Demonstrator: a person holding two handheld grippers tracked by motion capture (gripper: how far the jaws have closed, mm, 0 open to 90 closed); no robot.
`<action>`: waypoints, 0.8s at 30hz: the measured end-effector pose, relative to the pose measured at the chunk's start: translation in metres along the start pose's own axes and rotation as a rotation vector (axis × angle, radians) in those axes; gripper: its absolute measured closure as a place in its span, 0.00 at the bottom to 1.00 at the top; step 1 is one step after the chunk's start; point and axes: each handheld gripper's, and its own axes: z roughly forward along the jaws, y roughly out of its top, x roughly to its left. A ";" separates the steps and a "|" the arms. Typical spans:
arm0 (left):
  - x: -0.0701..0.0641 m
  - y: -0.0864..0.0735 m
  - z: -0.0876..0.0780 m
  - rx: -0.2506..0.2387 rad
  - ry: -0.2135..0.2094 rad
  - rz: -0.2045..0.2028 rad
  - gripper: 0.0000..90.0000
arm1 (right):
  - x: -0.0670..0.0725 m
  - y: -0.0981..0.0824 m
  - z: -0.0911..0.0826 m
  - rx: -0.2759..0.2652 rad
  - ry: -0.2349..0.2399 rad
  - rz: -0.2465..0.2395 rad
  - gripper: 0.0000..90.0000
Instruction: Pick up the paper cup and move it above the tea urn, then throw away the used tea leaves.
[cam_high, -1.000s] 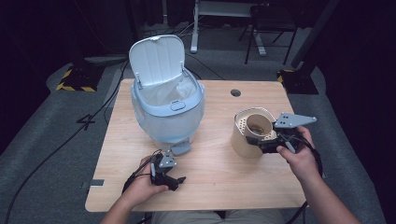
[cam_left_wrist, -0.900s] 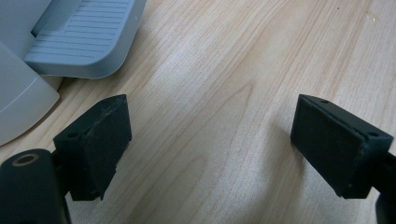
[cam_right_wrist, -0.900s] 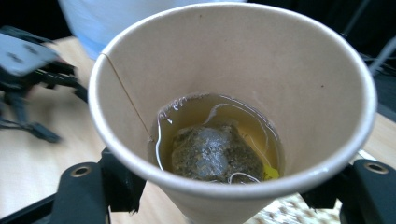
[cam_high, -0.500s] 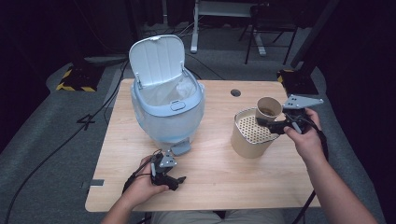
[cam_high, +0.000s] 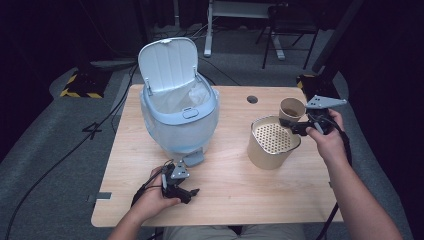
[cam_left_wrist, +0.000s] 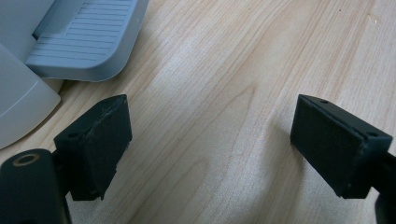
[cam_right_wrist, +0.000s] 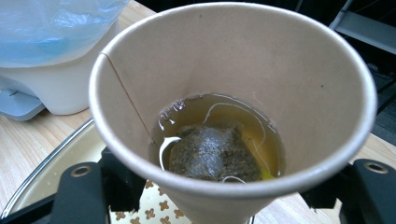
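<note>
A brown paper cup (cam_high: 291, 109) (cam_right_wrist: 233, 93) holds tea and a soaked tea bag (cam_right_wrist: 212, 154). My right gripper (cam_high: 302, 128) (cam_right_wrist: 224, 200) is shut on it, one jaw on each side of its wall. The cup hangs upright over the far right rim of a beige bucket (cam_high: 270, 155) with a perforated strainer insert (cam_high: 272, 137). My left gripper (cam_high: 184, 190) (cam_left_wrist: 210, 144) rests low on the wooden table (cam_high: 235, 195), open, with bare wood between its pads. It sits just in front of the bin's foot pedal (cam_left_wrist: 84, 42) (cam_high: 192, 159).
A pale blue pedal bin (cam_high: 180, 117) stands at the table's left centre, lid (cam_high: 167, 65) raised, with a plastic liner inside. A cable hole (cam_high: 252, 99) sits near the far edge. Dark floor, cables and chair legs lie beyond the table.
My right gripper has carried the cup up and away toward the far right, from over the bucket's middle to its far right rim. The left hand has not moved.
</note>
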 end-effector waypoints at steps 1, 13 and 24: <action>0.000 0.000 0.000 0.000 0.000 0.000 0.15 | 0.001 0.000 0.000 0.001 0.000 -0.007 0.34; 0.000 0.001 0.000 0.000 0.003 0.003 0.15 | 0.013 0.003 -0.007 0.043 -0.099 -0.218 0.34; -0.001 0.000 0.000 0.000 0.007 -0.003 0.15 | 0.020 0.010 -0.013 0.086 -0.193 -0.433 0.34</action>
